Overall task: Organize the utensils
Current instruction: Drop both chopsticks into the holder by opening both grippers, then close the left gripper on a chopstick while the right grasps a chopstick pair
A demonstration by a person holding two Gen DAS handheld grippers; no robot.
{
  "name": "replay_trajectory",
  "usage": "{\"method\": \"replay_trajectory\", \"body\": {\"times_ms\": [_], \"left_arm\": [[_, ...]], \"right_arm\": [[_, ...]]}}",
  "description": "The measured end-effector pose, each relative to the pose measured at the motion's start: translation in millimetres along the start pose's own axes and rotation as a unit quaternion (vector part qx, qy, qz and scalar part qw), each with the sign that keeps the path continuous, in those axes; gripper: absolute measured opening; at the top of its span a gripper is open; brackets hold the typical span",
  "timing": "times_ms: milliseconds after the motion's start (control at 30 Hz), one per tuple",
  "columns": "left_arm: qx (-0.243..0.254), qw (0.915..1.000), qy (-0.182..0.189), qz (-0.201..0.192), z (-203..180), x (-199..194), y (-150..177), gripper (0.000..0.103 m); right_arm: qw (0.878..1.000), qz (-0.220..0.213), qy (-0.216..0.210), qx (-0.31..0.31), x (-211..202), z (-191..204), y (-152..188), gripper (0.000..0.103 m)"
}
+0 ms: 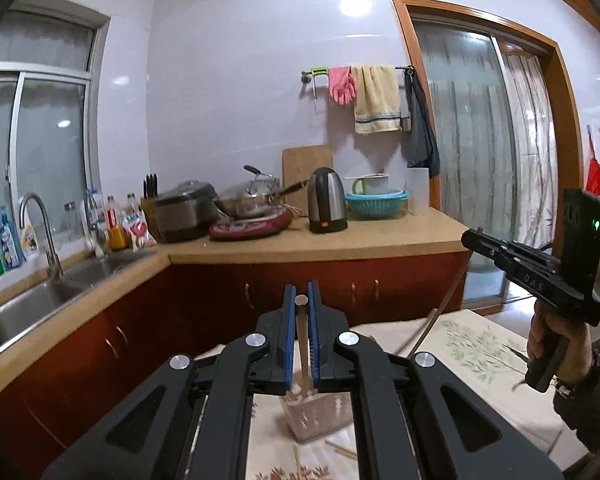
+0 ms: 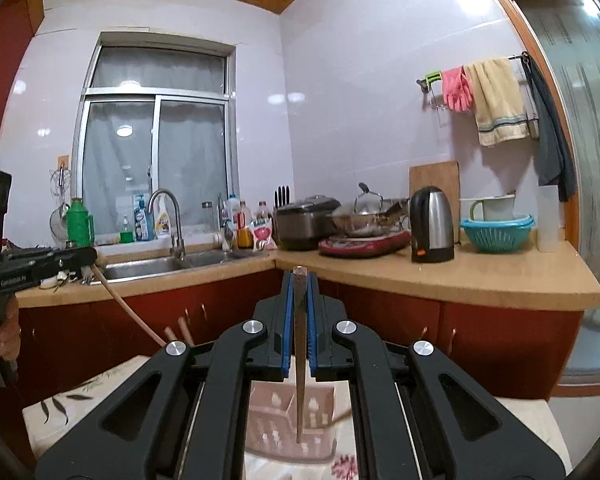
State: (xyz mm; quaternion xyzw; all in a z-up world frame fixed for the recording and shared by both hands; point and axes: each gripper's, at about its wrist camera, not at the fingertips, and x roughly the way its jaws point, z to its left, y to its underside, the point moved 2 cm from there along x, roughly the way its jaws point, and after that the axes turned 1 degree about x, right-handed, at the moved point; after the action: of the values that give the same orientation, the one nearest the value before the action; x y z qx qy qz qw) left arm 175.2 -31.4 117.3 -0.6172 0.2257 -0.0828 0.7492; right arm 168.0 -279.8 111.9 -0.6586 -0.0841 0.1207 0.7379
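Left gripper [image 1: 301, 298] is clenched on a pale chopstick [image 1: 301, 344]; right gripper [image 2: 299, 280] is clenched on a darker, flat-sided chopstick [image 2: 299, 360]. Each stick hangs between the blue pads, round or square butt up at the fingertips, tip down toward the lower middle of the frame.

Both tips sit above a clear holder [image 2: 292, 420] on the patterned tablecloth [image 1: 472, 344], lower centre of both views. In the right view the tip looks to be over the holder's mouth or just inside it — I cannot tell which.

Long axis: near vertical in both views; seen from the other hand, each stick slants a little.

Judgement: the step is dropping the sticks into the holder. Done well, each tip is centred over an open slot, the stick kept upright, lowered until the wall guides it, and only then released — one hand at a time, so the sticks do not cross.
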Motion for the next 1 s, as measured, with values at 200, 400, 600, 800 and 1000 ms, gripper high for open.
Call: {"method": "replay_trajectory", "body": {"times_ms": [200,400,600,800,1000], "left_arm": [[-0.006,0.9998,-0.021,0.002,1.0,42.0,16.2,0.007],[-0.031,0.9982,-0.012,0.05,-2.3,80.2,51.4,0.008],[-0.059,0.9943,-0.001,0.089,-9.6,97.4,84.5,0.052],[-0.078,0.9929,-0.011,0.089,-14.5,74.1,93.6,0.073],[-0.069,0.9915,-0.024,0.107,-32.7,46.3,119.5,0.075]], "right_arm": [[1.0,0.013,0.005,0.007,45.0,-10.2,15.2,0.007],[0.998,0.065,0.005,0.017,78.1,-14.7,55.7,0.007],[0.996,0.086,0.009,0.019,74.8,-11.4,76.1,0.027],[0.997,0.072,0.014,0.015,39.0,-1.7,70.1,0.046],[0.996,0.088,0.023,0.012,-6.1,9.2,87.7,0.046]]}}
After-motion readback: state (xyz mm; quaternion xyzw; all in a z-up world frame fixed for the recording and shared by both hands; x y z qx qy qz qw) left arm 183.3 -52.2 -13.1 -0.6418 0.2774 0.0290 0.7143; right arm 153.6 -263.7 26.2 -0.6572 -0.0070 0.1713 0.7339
